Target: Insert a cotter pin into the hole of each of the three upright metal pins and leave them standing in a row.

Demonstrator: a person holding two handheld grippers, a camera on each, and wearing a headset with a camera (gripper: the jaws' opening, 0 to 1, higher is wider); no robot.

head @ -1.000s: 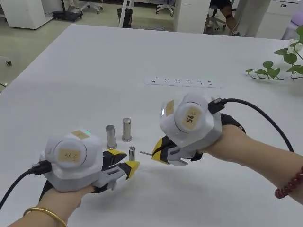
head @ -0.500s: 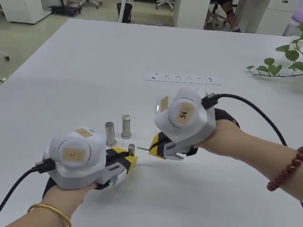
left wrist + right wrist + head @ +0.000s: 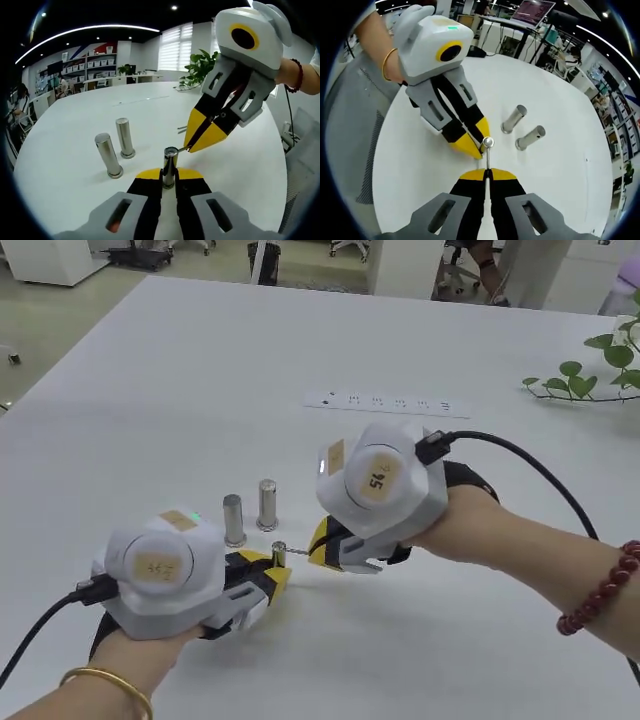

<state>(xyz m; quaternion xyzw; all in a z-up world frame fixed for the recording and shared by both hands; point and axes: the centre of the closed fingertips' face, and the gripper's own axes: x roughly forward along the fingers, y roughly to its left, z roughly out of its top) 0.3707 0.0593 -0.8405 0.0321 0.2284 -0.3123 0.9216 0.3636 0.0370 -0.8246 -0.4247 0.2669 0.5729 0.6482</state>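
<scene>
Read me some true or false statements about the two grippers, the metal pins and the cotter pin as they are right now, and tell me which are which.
1. The left gripper is shut on a metal pin that stands upright on the table. True.
2. The right gripper is open and empty. False: it is shut on the cotter pin, whose tip reaches the top of the held pin.
3. Beyond the held pin stand two more metal pins, touched by neither gripper. True.
4. One of those two lies on its side. False: both stand upright.
5. The power strip lies between the person and the pins. False: it lies beyond the pins, farther across the table.
</scene>
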